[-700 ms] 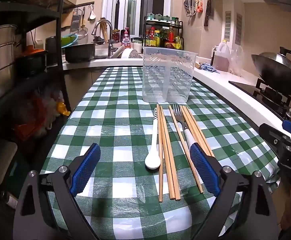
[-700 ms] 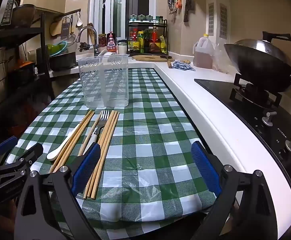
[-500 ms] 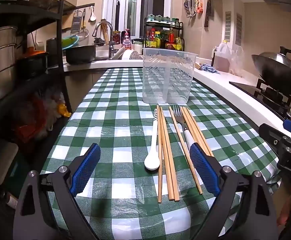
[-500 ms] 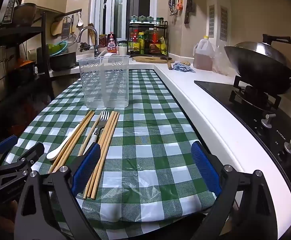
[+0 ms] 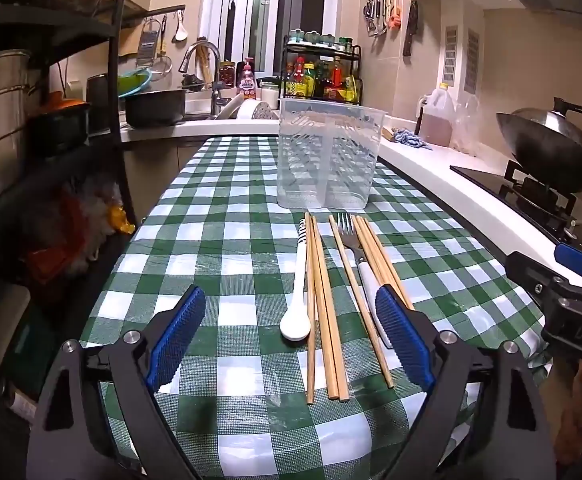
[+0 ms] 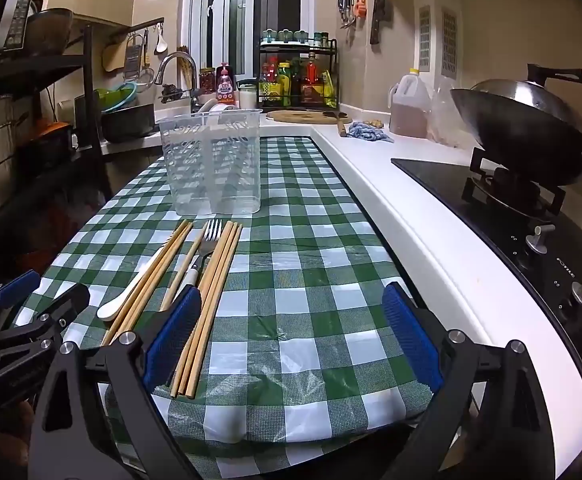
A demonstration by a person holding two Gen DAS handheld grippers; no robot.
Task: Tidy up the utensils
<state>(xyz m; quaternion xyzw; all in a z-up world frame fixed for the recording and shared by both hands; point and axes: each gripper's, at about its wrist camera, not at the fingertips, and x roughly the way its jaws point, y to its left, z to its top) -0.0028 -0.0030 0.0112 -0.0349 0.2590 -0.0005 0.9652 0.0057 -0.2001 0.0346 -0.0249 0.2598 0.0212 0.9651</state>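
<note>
A clear plastic utensil holder (image 5: 329, 156) stands upright on the green checked tablecloth (image 5: 227, 240); it also shows in the right wrist view (image 6: 215, 164). In front of it lie a white spoon (image 5: 298, 300), several wooden chopsticks (image 5: 323, 312) and a fork (image 5: 349, 232) with a white handle, side by side. They show in the right wrist view too: spoon (image 6: 127, 294), chopsticks (image 6: 215, 284), fork (image 6: 207, 240). My left gripper (image 5: 291, 336) is open and empty, hovering near the utensils' near ends. My right gripper (image 6: 291, 332) is open and empty, to the right of the utensils.
A black shelf rack (image 5: 51, 120) with pots stands at the left. A sink and faucet (image 5: 203, 64) and a spice rack (image 5: 323, 76) are at the back. A white counter (image 6: 403, 200), a stove and a wok (image 6: 531, 120) are on the right.
Both views have shifted very slightly; the utensils and holder have not moved and both grippers stay open.
</note>
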